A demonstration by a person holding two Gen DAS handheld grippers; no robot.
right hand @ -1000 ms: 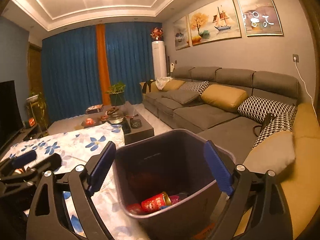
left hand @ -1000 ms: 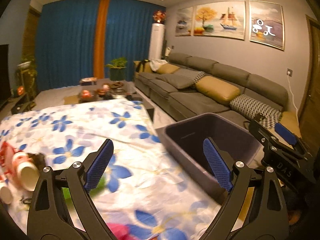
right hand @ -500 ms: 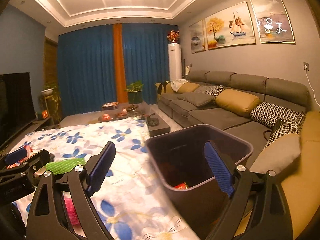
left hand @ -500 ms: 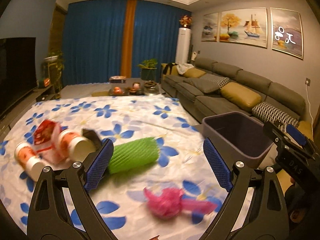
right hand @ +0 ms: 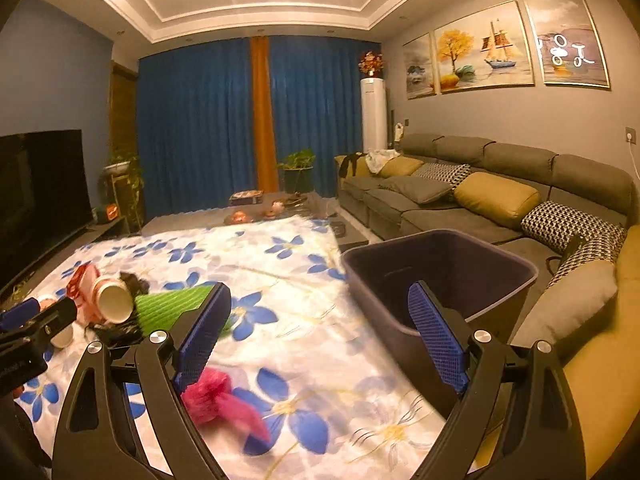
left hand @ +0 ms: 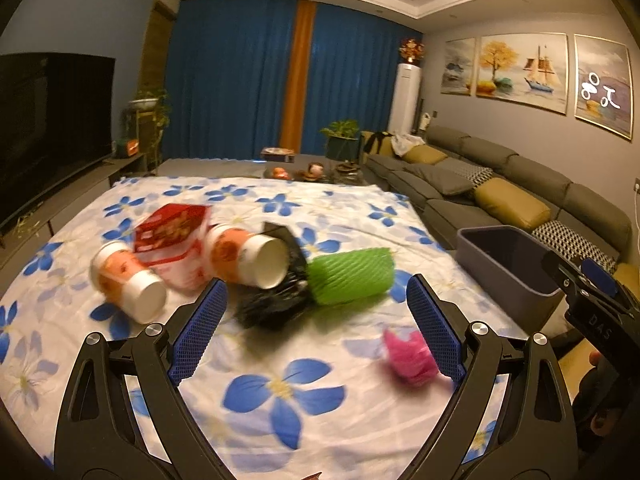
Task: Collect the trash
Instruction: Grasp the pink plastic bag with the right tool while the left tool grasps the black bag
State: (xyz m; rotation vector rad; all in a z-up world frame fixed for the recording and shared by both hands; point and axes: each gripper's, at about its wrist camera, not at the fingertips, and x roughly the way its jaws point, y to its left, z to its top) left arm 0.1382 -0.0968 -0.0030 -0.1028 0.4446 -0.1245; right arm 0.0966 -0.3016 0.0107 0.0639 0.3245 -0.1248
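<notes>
My left gripper (left hand: 316, 328) stands with its jaws spread wide and nothing between them; my right gripper (right hand: 320, 336) is likewise agape and empty, seen again at the right edge of the left wrist view. Nearest, just inside my left gripper's right finger, lies a crumpled pink wrapper (left hand: 410, 356) on the flowered cloth (left hand: 280, 392); in the right wrist view the same wrapper sits below and beside my right gripper's left finger. Beyond the left fingertips, centred between them, a black crinkled bag (left hand: 272, 308) touches a green ribbed roll (left hand: 350, 276); just left of these a paper cup (left hand: 252, 256) lies on its side with its mouth toward me; a red snack packet (left hand: 172, 236) leans over it; a second cup (left hand: 128, 284), also tipped over, lies outside and beyond my left finger. Well to the right of the left gripper, and ahead of the right gripper with its near rim behind my right finger, stands the dark bin (right hand: 440, 276) at the cloth's edge; its contents are hidden from here. Farthest off are the sofa (right hand: 480, 196) and blue curtains (left hand: 232, 80). Step in hand, as I judge it: an empty-handed approach to the remaining litter. The next move calls for lowering one gripper over a single piece, likely the pink wrapper or the black bag, closing firmly on soft, yielding material, then carrying it rightward over the bin; the picture is motion-blurred, so fine contact cannot be confirmed.
</notes>
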